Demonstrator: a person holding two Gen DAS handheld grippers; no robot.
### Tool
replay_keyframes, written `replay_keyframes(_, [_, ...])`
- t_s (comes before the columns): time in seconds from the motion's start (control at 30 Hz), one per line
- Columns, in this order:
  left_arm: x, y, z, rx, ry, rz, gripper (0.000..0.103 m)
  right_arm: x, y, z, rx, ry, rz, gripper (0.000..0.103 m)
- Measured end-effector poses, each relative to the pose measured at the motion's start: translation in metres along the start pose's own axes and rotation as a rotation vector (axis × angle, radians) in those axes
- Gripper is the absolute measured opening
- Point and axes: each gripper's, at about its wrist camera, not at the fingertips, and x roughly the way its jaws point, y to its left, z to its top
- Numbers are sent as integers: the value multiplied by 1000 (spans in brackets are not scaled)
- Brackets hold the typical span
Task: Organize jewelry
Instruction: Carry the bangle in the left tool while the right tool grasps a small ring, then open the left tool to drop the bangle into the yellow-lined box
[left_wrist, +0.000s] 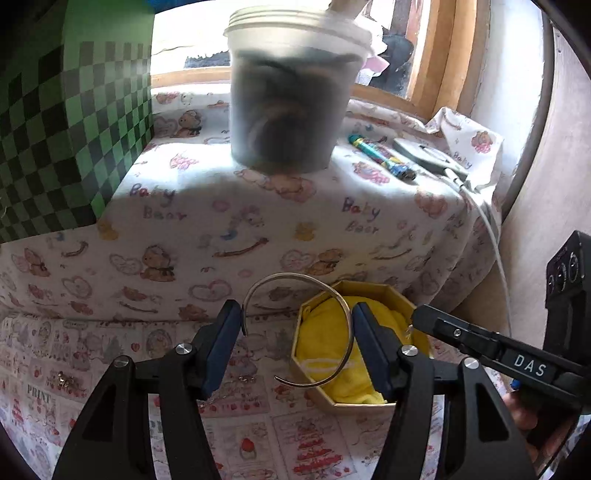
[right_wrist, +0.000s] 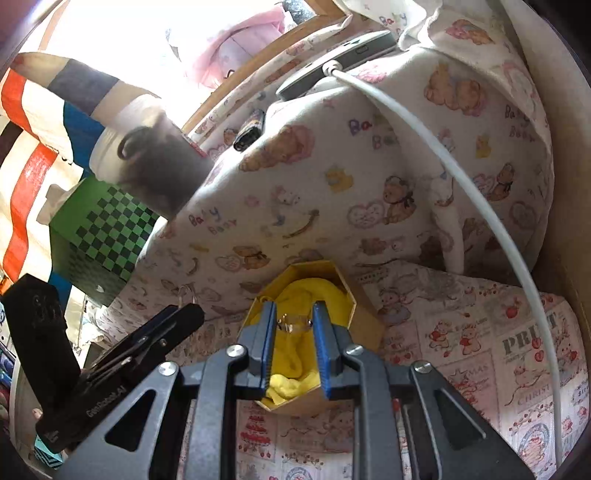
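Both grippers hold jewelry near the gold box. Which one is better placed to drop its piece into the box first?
Probably the right gripper: its ring sits directly over the yellow cloth inside the gold box. The left gripper holds the silver bangle only partly over the box, toward its left edge.

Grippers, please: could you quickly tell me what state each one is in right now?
Left gripper: closed on the silver cuff bangle, beside the gold box.
Right gripper: closed on a small ring, above the box's yellow cloth.
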Motion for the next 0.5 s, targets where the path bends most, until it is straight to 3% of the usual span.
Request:
replay_keyframes(0.17, [-1,-10,2,7,-7,-76,61,-17,-9,3,29,-57,-14,19])
replay_keyframes(0.27, [9,-19,2,-3,18,-134,61,-32,-11,4,29,-120,-78,19])
replay_keyframes(0.37, [24,-27,2,-11,60,-134,61,-42,-12,1,12,-198,-192,24])
replay_keyframes(0.5, [40,-34,-3,3,94,-126,61,-42,-21,2,53,-207,-181,25])
